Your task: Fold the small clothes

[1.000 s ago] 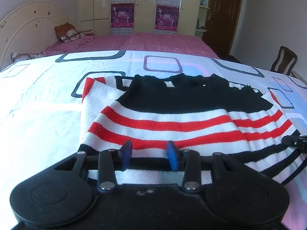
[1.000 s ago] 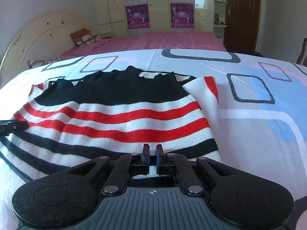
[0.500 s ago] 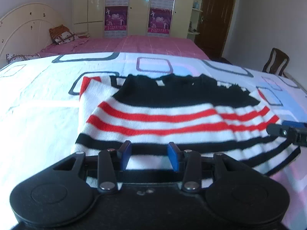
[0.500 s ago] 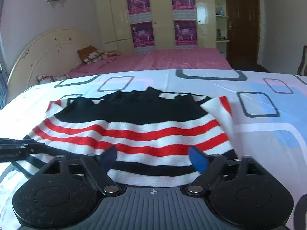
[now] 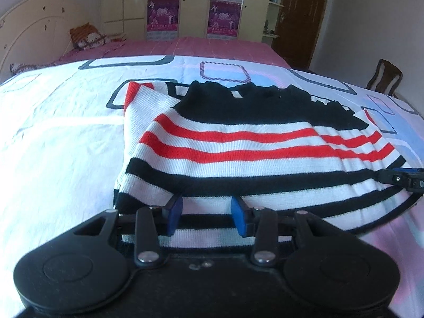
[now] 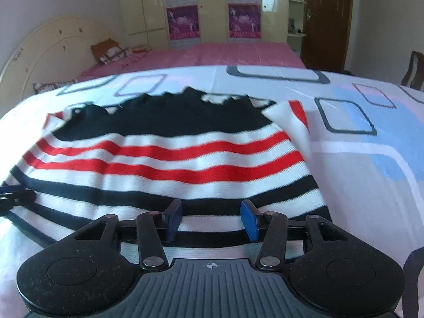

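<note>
A small knitted sweater [image 5: 238,143] with black, white and red stripes lies flat on the bed, its near edge folded over; it also shows in the right wrist view [image 6: 169,156]. My left gripper [image 5: 206,213] is open, its blue pads [image 5: 173,212] just over the sweater's near hem at the left side. My right gripper [image 6: 210,218] is open over the near hem at the right side. Neither holds the cloth. The right gripper's fingertips [image 5: 397,177] show at the right edge of the left wrist view, and the left gripper's fingertips [image 6: 13,197] show at the left edge of the right wrist view.
The sweater lies on a white bedsheet [image 5: 53,122] with square outlines. Behind it are a pink bed [image 6: 212,53], a cream headboard [image 6: 53,47], a wardrobe with posters [image 5: 190,13], a brown door [image 6: 328,18] and a wooden chair [image 5: 384,79].
The right gripper opened from shut, then narrowed somewhat. Both grippers drew back toward the near hem. The sweater's lower black and white stripes have come into view.
</note>
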Available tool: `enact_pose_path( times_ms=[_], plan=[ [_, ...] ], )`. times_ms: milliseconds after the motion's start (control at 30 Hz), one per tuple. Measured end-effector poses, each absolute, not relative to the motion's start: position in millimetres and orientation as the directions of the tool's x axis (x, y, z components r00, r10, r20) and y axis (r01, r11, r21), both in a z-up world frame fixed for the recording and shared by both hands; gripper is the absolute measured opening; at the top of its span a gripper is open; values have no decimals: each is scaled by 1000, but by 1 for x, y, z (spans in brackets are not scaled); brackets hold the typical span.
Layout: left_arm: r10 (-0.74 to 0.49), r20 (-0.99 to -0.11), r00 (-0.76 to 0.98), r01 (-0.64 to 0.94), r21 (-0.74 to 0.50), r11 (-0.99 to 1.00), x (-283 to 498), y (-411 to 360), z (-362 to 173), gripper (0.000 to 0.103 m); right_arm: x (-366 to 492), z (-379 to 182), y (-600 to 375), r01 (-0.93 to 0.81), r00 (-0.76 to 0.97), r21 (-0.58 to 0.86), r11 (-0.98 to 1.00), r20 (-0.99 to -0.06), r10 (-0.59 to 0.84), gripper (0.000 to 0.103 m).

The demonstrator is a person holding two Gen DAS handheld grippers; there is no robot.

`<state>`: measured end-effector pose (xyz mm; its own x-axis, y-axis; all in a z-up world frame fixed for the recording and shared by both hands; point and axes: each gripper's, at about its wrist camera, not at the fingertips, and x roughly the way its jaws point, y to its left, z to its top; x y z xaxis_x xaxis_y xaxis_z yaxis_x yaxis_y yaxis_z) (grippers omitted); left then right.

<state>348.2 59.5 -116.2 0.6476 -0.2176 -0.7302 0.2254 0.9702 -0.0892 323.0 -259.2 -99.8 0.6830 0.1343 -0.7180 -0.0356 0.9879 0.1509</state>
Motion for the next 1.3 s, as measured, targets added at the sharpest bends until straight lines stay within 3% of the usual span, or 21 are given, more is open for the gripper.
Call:
enact_pose_path(
  times_ms=[133, 367, 933, 1300],
  plan=[
    [-213, -743, 635, 210, -99, 973, 346, 59, -109, 44, 318, -91, -246, -76, 690, 174, 982, -702, 178, 49],
    [-235, -756, 611, 179, -157, 971, 338, 63, -98, 64, 316, -72, -226, -136, 707, 203, 970, -666, 238, 49],
    [-412, -761, 501, -74, -512, 856, 323, 105, -118, 68, 317, -71, -207, -172, 693, 253, 952, -656, 300, 49],
    [-477, -637, 606, -176, -692, 700, 348, 122, -140, 70, 346, -79, -199, -166, 695, 251, 954, -656, 294, 49]
  ],
)
